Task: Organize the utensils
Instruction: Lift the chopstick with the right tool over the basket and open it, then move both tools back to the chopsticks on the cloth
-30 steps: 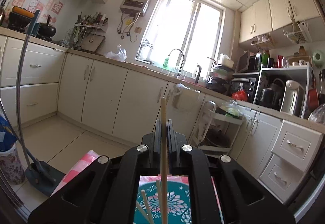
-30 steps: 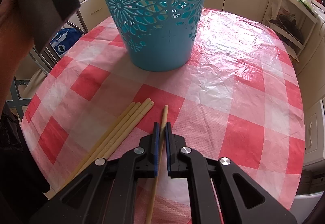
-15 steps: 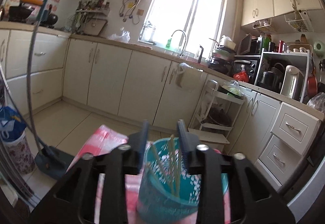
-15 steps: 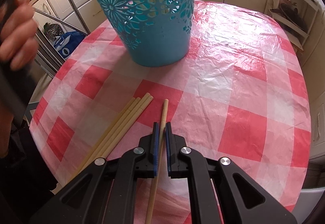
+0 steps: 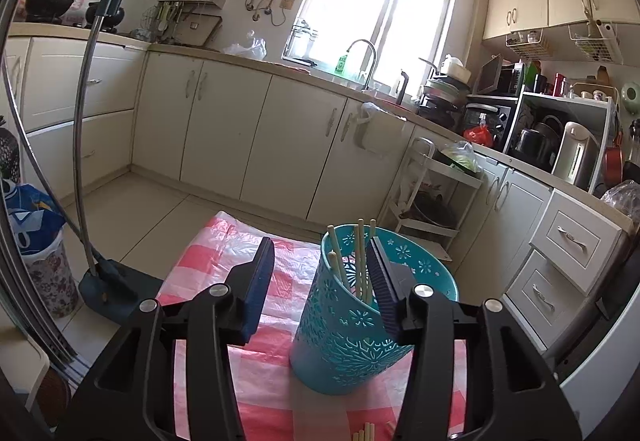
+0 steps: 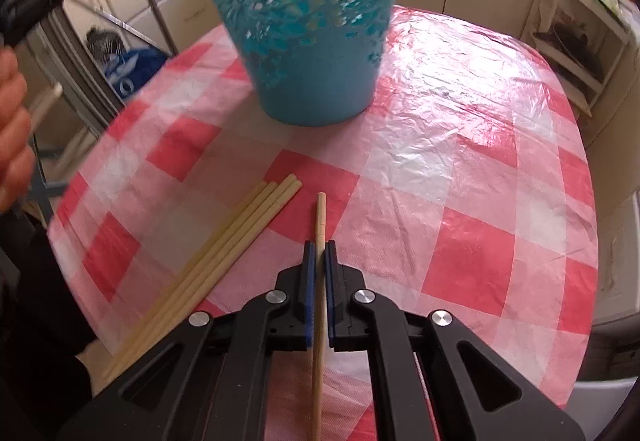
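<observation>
Bamboo chopstick (image 6: 319,261) sits pinched in the nearly closed right gripper (image 6: 319,255); left gripper (image 5: 320,265) gapes empty. Possibly off-centre, it could swing and miss the teal holder (image 6: 308,21) ahead.

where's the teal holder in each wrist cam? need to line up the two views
Left wrist: teal holder low and right of centre, chopsticks standing inside, partly behind the open left gripper.
Right wrist: teal holder top centre, motion-blurred, rim out of frame, beyond the right gripper.
Shared landmark: red-and-white checked tablecloth under the holder.
</observation>
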The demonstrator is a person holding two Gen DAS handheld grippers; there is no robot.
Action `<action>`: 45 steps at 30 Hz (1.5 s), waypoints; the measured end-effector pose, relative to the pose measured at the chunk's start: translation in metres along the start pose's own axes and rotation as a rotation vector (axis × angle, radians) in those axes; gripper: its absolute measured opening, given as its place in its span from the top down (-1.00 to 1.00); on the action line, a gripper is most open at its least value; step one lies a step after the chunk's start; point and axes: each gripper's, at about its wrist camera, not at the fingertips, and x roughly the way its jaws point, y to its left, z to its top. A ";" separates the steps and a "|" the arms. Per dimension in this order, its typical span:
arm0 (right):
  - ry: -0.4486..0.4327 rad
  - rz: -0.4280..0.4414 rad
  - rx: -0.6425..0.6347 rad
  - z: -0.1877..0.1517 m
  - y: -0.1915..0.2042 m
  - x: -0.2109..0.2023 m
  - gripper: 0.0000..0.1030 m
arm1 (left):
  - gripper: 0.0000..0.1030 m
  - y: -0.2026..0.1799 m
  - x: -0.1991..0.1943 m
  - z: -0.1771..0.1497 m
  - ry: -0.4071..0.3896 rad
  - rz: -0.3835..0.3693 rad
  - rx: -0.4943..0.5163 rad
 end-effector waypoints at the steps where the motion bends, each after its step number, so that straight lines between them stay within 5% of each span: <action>1: -0.019 0.029 0.030 0.002 -0.006 -0.008 0.89 | 0.11 0.002 0.000 0.001 0.000 0.002 -0.004; 6: -0.252 0.236 0.184 0.023 -0.034 -0.082 0.89 | 0.09 0.014 0.000 0.009 -0.012 0.025 -0.050; 10: -0.553 0.365 0.314 0.062 -0.048 -0.135 0.89 | 0.08 0.021 0.000 0.012 -0.021 0.040 -0.093; 15: -0.800 0.314 0.397 0.120 -0.040 -0.152 0.89 | 0.05 0.024 -0.001 0.013 -0.020 0.041 -0.097; 20: -0.949 0.109 0.430 0.156 -0.029 -0.129 0.89 | 0.00 0.032 -0.001 0.015 -0.016 0.052 -0.118; 27: -0.819 0.001 0.354 0.153 -0.019 -0.088 0.85 | -0.02 0.032 0.004 0.014 0.013 0.048 -0.133; 36: -0.733 -0.011 0.295 0.071 -0.012 -0.129 0.38 | -0.14 0.026 0.002 0.007 0.034 0.053 -0.093; 39: -0.585 -0.055 0.313 0.025 -0.015 -0.106 0.38 | -0.18 0.024 0.001 0.002 0.044 0.062 -0.070; 42: -0.329 0.057 0.411 0.003 -0.026 -0.051 0.51 | -0.23 0.021 0.001 -0.004 0.067 0.060 -0.030; 45: -0.206 0.043 0.362 -0.013 -0.019 -0.017 0.55 | -0.26 0.016 0.001 -0.012 0.095 0.055 0.029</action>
